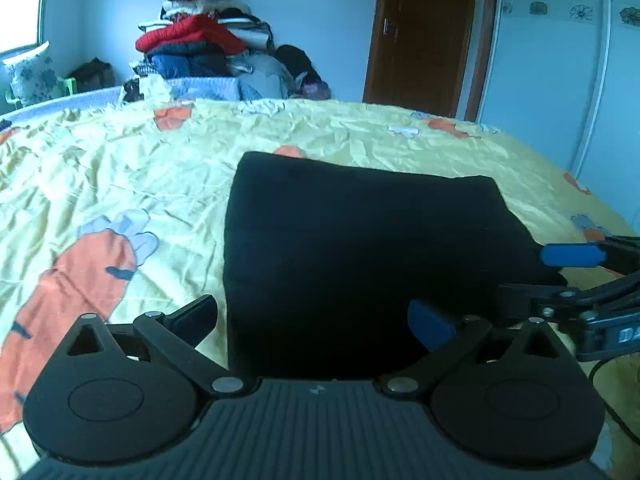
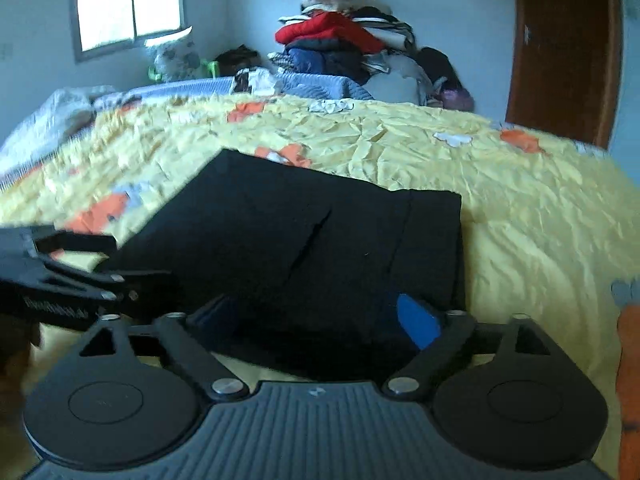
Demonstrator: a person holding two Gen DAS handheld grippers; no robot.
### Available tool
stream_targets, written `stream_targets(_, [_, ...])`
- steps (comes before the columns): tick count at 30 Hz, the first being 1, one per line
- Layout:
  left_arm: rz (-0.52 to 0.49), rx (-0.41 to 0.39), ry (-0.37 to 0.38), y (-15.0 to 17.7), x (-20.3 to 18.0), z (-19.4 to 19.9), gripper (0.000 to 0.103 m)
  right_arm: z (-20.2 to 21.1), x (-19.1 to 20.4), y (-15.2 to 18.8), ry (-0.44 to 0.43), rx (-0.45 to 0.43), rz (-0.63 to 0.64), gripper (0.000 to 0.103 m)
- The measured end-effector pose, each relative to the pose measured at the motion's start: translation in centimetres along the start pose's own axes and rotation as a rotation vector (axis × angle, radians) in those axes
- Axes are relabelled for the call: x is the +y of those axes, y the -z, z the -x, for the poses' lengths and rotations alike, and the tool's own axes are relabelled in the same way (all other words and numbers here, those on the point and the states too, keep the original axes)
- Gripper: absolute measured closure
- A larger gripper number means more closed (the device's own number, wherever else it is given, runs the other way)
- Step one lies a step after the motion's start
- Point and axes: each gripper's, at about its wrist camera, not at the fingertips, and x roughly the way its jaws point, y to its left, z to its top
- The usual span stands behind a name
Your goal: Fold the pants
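One folded pair of black fabric pants [image 1: 360, 248] lies mid-bed on a wrinkled yellow carrot-print sheet [image 1: 120, 168]. Two grippers, left gripper [image 1: 320, 320] and right gripper [image 2: 324, 316], gape wide at six o'clock, gripping nothing. One heaped clothes pile [image 2: 344, 40] sits at twelve, one brown wooden door [image 2: 560, 48] at two.

Folded pants [image 2: 320, 248] (black) between spread claw [image 2: 320, 320]

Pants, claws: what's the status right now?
Both claws open, left, right, holding nothing. Pants folded, flat on bedspread. Nothing in the way.
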Motion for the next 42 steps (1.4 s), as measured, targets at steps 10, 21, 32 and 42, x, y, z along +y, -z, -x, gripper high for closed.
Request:
stream_targets(10, [-0.050, 0.056, -0.012, 3.2, -2.0, 2.3, 0.000, 1.5, 1.0, 2.3, 0.032, 0.273, -0.207, 0.000])
stream_targets(21, [-0.028, 0.047, -0.074, 4.2, -2.3, 2.5, 0.000, 2.9, 0.8, 3.8, 0.055, 0.173, -0.214, 0.000])
stream_targets(32, [0.039, 0.055, -0.131, 4.4, -1.6, 2.1, 0.000, 2.2, 1.7, 5.1, 0.159, 0.085, -0.081, 0.000])
stream_targets(42, [0.032, 0.055, -0.149, 4.7, -2.0, 2.1, 0.000, 2.0, 2.5, 5.8, 0.182, 0.051, -0.035, 0.000])
